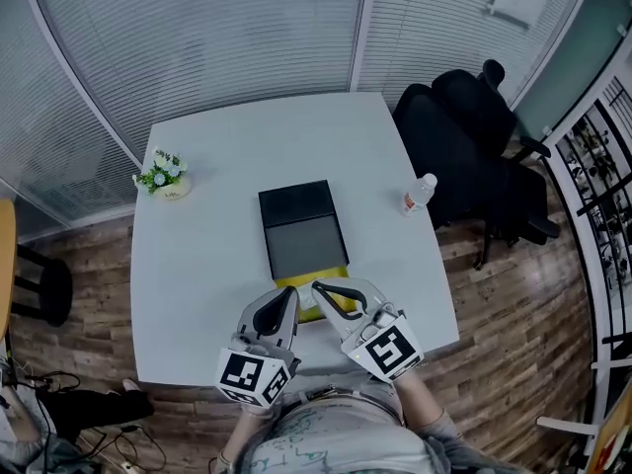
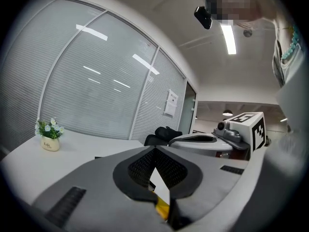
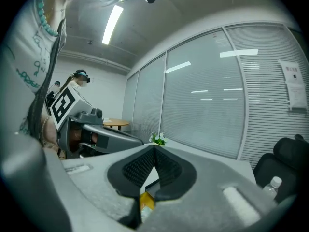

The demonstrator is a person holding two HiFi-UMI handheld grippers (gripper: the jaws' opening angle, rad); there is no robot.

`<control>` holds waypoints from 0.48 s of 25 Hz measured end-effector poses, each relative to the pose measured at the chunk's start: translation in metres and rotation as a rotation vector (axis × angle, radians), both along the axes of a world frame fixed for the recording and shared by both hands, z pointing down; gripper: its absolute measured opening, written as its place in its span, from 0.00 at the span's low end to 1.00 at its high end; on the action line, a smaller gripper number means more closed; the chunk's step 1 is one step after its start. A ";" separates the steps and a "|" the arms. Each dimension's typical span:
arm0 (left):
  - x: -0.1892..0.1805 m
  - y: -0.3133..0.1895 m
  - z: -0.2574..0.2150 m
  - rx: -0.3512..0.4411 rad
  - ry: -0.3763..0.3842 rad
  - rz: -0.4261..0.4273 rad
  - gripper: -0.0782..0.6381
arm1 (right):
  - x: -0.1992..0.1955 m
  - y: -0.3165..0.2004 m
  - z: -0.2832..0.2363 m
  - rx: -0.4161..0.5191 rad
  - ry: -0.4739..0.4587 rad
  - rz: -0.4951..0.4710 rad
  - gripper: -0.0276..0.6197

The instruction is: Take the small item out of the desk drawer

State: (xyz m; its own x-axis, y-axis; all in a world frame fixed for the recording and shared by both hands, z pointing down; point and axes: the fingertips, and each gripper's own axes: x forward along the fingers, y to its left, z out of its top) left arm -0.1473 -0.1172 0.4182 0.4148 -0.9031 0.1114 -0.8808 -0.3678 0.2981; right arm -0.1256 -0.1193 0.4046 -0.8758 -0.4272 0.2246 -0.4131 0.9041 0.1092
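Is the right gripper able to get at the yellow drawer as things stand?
Probably yes: the right gripper is right at the yellow drawer, nothing between, but its jaws are shut and the left gripper crowds beside it.

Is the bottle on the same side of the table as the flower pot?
No, the bottle stands near the table's right edge, the flower pot near its left.

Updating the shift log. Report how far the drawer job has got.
Done: little. The left gripper and right gripper sit at the yellow drawer at the near end of the dark box.
In hand: nothing; both pairs of jaws are closed and look empty.
Left: get the small item out. None shows on the table, and I cannot tell whether the drawer is open.
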 end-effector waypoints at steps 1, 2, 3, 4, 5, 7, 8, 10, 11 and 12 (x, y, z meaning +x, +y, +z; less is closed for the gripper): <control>0.000 -0.002 0.002 -0.012 -0.004 -0.018 0.10 | 0.002 -0.002 0.000 -0.001 0.001 -0.012 0.05; 0.001 -0.003 0.004 -0.023 -0.007 -0.030 0.10 | 0.003 -0.004 0.002 0.002 0.005 -0.023 0.05; 0.002 -0.004 0.005 -0.030 -0.008 -0.036 0.10 | 0.004 -0.006 0.003 0.006 0.008 -0.031 0.05; 0.002 -0.005 0.005 -0.032 -0.006 -0.039 0.10 | 0.005 -0.007 0.004 0.007 0.009 -0.036 0.05; 0.002 -0.006 0.004 -0.032 -0.005 -0.042 0.10 | 0.005 -0.009 0.005 0.004 0.009 -0.037 0.05; 0.002 -0.007 0.006 -0.027 -0.010 -0.047 0.10 | 0.005 -0.010 0.006 0.000 0.014 -0.038 0.05; 0.001 -0.007 0.007 -0.026 -0.013 -0.049 0.10 | 0.005 -0.011 0.007 0.002 0.017 -0.038 0.05; 0.000 -0.007 0.006 -0.027 -0.014 -0.047 0.10 | 0.005 -0.012 0.009 0.001 0.015 -0.036 0.05; -0.001 -0.008 0.005 -0.027 -0.014 -0.044 0.10 | 0.005 -0.013 0.009 -0.002 0.013 -0.032 0.05; -0.002 -0.009 0.004 -0.027 -0.014 -0.041 0.10 | 0.003 -0.014 0.008 -0.005 0.012 -0.029 0.05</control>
State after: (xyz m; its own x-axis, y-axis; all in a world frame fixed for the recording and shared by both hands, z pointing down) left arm -0.1493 -0.1264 0.4223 0.3756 -0.9159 0.1415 -0.8993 -0.3232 0.2945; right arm -0.1223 -0.1336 0.4127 -0.8848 -0.4011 0.2373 -0.3857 0.9160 0.1100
